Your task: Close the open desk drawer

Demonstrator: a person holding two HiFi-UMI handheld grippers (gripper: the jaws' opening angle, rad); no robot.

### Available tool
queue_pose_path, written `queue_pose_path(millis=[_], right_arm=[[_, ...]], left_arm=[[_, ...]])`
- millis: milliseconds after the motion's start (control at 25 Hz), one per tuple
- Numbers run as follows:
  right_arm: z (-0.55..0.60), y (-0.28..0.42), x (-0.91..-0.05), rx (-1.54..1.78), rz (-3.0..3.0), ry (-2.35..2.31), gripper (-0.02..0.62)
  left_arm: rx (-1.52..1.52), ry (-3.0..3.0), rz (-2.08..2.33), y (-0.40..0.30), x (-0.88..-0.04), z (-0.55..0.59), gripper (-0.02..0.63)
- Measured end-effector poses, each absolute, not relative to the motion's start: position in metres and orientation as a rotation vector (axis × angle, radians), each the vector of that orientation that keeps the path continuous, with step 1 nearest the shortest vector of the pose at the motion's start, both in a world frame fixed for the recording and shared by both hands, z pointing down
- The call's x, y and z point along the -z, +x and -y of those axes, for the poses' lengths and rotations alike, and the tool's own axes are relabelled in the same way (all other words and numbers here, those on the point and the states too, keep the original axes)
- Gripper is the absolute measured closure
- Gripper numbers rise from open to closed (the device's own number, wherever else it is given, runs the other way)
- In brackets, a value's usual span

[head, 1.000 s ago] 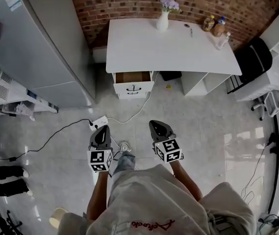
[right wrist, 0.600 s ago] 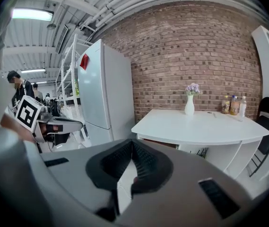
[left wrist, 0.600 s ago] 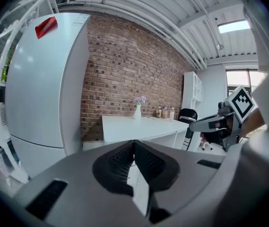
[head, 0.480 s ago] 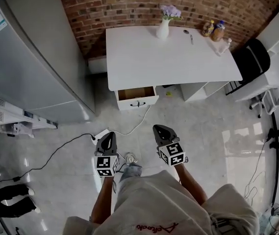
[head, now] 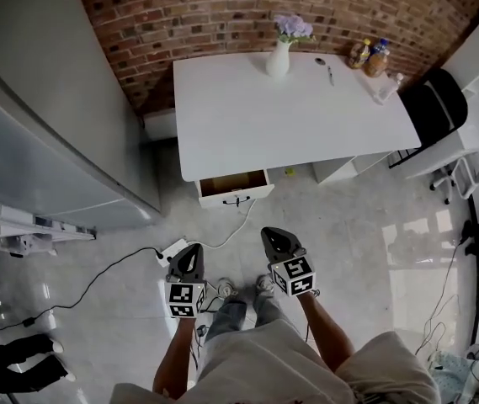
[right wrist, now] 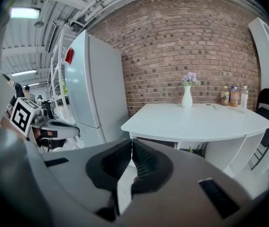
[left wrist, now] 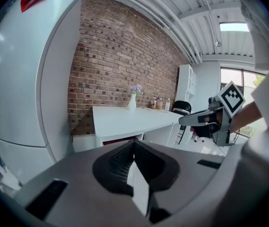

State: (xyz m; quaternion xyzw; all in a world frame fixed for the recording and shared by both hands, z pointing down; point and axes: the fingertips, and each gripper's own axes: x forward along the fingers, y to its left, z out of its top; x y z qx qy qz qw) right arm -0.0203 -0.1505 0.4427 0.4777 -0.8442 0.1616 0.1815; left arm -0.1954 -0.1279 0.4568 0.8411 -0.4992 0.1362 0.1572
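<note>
Drawer: the white desk drawer with a dark handle (head: 233,190) stands pulled out under the left end of the white desk top (head: 306,116), its brown inside showing, well apart from both my grippers.
Left gripper: my left gripper (head: 192,252) has its jaws pressed together with nothing between them. It is held over the pale grey floor (head: 348,225) and points toward the desk.
Right gripper: my right gripper (head: 270,236) is beside the left one, its jaws also closed on nothing.
Desk top: a white vase of lilac flowers (head: 279,55) stands at the back edge, with bottles (head: 369,52) at the far right corner.
Surroundings: a grey refrigerator (head: 37,141) stands to the left and a red brick wall (head: 222,7) behind. A white power strip with its cable (head: 172,247) lies on the floor near my left gripper.
</note>
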Motion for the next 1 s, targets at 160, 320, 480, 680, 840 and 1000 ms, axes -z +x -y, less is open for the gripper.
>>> queue_pose_path(millis=[160, 320, 480, 680, 840, 1000], right_arm=[[0.172, -0.009, -0.468, -0.497, 2.373, 1.330, 0.578], [0.183, 0.001, -0.494, -0.539, 2.368, 1.312, 0.578], [0.187, 0.011, -0.517, -0.566, 2.366, 1.281, 0.578], [0.183, 0.011, -0.548, -0.591, 2.362, 1.253, 0.578], [0.165, 0.018, -0.578, -0.629, 2.329, 1.248, 0.578], [0.138, 0.028, -0.619, -0.688, 2.276, 1.253, 0.578]], left_arm=[[-0.424, 2.393, 1.436, -0.181, -0.473, 0.145, 0.594], [-0.449, 2.375, 1.459, -0.165, -0.494, 0.157, 0.594], [-0.460, 2.356, 1.480, -0.149, -0.512, 0.163, 0.594], [-0.465, 2.328, 1.474, -0.144, -0.544, 0.157, 0.594], [-0.477, 2.291, 1.448, -0.138, -0.577, 0.139, 0.594], [-0.499, 2.256, 1.409, -0.132, -0.617, 0.119, 0.594]])
